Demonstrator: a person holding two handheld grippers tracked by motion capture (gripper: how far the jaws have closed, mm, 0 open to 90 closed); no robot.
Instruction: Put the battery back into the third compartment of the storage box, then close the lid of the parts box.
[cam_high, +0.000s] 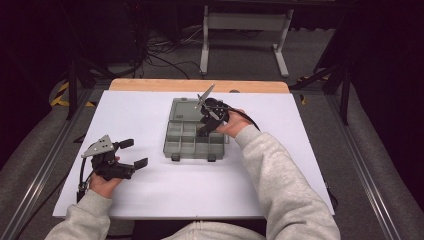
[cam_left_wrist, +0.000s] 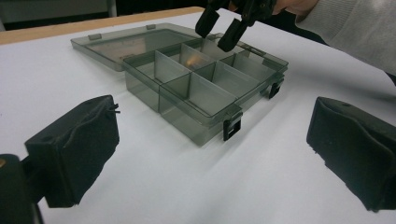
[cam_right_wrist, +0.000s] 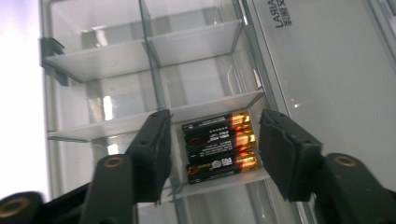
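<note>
the right gripper is held over the organiser box, pointing down into a compartment near the hinge side. in the right gripper view its jaws stand apart on either side of three batteries, which lie side by side in that compartment; the pads are not seen pressing on them, so the gripper is released. whether the jaw tips touch the dividers cannot be told.

the batteries are black with gold ends and lie parallel, touching one another. the box is of smoky clear plastic, divided into several compartments, with its lid laid flat open toward the far edge of the desk. two black latches are seen on the box's near wall.

the box rests around the middle of the white desk, slightly toward the far edge.

the left gripper is held low near the near left corner of the desk, well apart from the box. its jaws are spread wide with nothing between them; it is released.
</note>
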